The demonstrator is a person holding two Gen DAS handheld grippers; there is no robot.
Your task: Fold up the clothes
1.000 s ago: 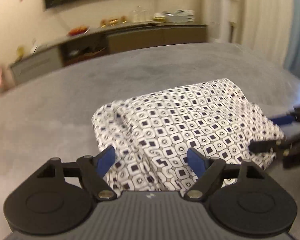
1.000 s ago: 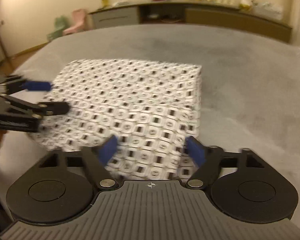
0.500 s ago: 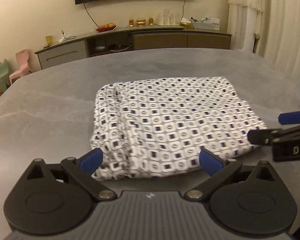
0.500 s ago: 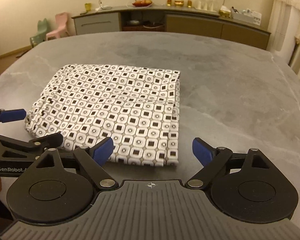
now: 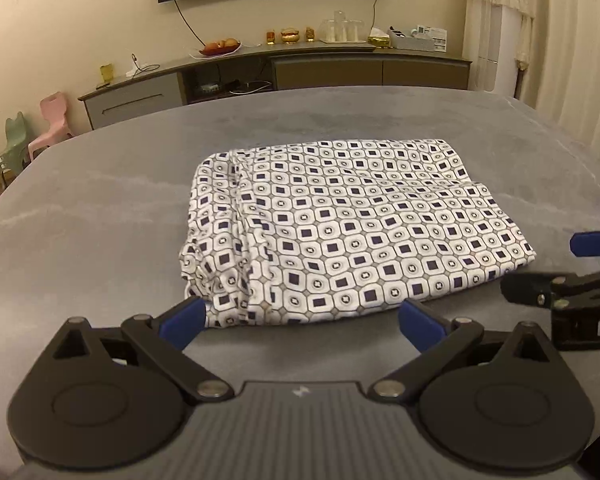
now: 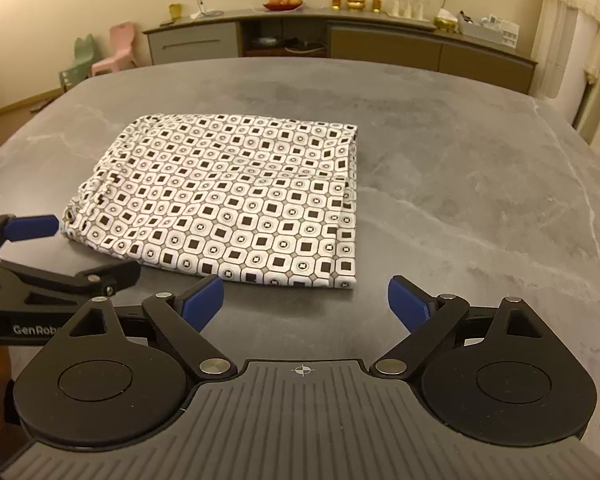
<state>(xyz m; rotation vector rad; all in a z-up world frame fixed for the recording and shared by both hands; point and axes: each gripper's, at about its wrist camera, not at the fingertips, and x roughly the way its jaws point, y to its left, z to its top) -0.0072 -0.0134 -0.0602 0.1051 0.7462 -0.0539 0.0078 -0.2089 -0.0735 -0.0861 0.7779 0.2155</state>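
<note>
Lying folded on the grey marbled stone table (image 5: 100,208) was the white square-patterned garment (image 5: 352,236); left gripper (image 5: 300,318) gaped empty, right gripper (image 6: 306,300) was opening, empty. Long grey sideboard (image 5: 324,68) behind.
</note>
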